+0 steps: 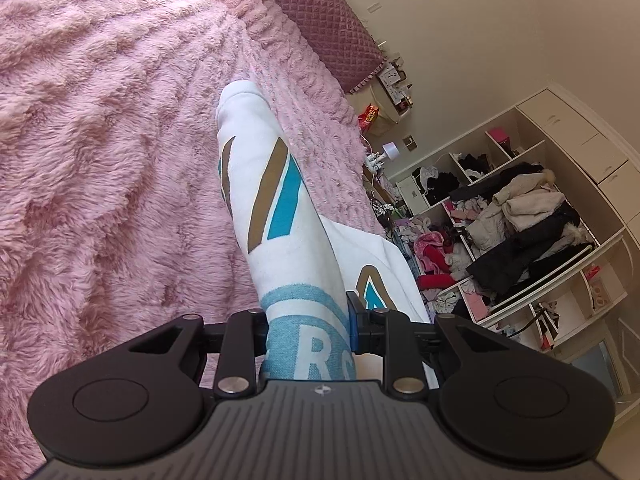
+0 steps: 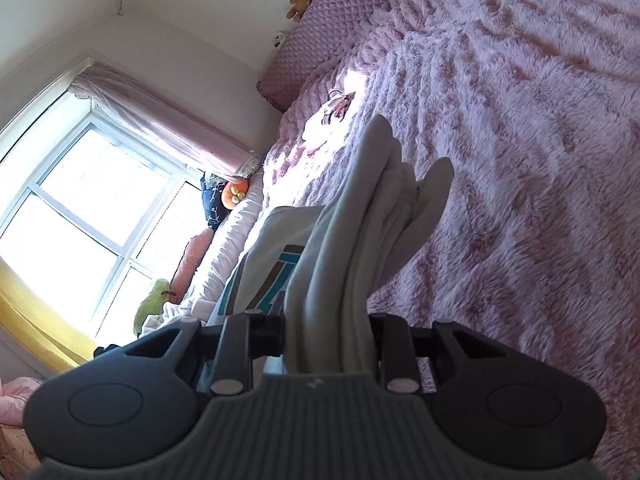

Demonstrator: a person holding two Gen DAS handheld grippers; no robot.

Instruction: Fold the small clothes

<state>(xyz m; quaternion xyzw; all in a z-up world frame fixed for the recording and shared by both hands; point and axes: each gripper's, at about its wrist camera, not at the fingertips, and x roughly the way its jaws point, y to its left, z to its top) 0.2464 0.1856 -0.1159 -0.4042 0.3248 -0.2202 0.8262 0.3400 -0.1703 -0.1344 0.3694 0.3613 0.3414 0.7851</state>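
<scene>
A small white garment (image 1: 276, 184) with teal and brown stripes and light-blue lettering hangs over the fluffy pink bedspread (image 1: 100, 140). My left gripper (image 1: 308, 328) is shut on its printed fabric, which runs forward between the fingers. In the right wrist view the same white garment (image 2: 360, 216) rises in bunched folds from my right gripper (image 2: 328, 332), which is shut on it. Its teal and brown print (image 2: 276, 276) shows to the left. The fingertips are hidden by cloth.
A quilted pink headboard (image 1: 320, 12) lies past the bedspread. Open shelves (image 1: 520, 216) stuffed with clothes stand at the right. A window (image 2: 92, 200), pillows and a small pale garment (image 2: 332, 116) on the pink bedspread (image 2: 540, 160) show in the right wrist view.
</scene>
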